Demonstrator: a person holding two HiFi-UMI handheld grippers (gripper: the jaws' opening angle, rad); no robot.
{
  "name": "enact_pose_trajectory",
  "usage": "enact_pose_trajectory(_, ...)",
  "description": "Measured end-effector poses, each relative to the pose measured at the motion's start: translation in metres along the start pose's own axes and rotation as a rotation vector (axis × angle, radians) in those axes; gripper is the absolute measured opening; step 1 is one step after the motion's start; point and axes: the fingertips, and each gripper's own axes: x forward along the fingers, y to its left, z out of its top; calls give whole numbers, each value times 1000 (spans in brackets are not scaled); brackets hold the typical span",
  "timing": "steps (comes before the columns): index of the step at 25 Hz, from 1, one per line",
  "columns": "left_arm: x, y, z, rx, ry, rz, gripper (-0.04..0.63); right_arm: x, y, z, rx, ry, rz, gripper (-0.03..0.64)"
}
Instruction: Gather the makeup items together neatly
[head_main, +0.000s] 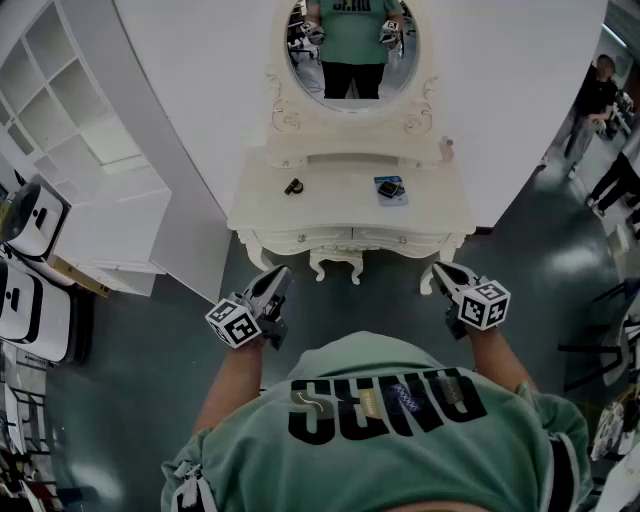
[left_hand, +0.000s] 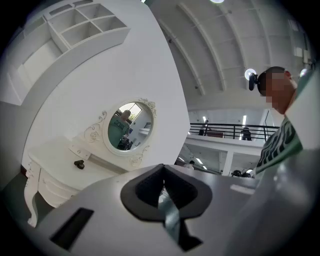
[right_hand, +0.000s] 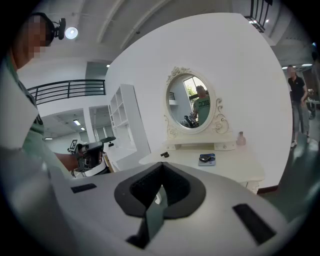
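A white vanity table (head_main: 300, 210) with an oval mirror (head_main: 350, 45) stands ahead of me. On its top lie a small dark item (head_main: 292, 186) at the left and a blue case (head_main: 390, 190) with a dark compact on it at the right. A small pink bottle (head_main: 446, 148) stands on the raised shelf at the right. My left gripper (head_main: 279, 276) and right gripper (head_main: 441, 270) hang over the floor short of the table, both shut and empty. The right gripper view shows the blue case (right_hand: 206, 159), the dark item (right_hand: 164, 154) and the bottle (right_hand: 241, 138).
A white cubby shelf unit (head_main: 80, 150) stands at the left against the wall, with white appliances (head_main: 30, 215) beside it. People (head_main: 595, 100) stand at the far right. Dark floor (head_main: 150, 370) lies between me and the table.
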Motion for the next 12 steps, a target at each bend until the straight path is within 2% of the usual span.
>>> enact_pose_trajectory(12,15,-19,-8,37,-9,23,9,-15,-20,6,-38,-3,16,-6)
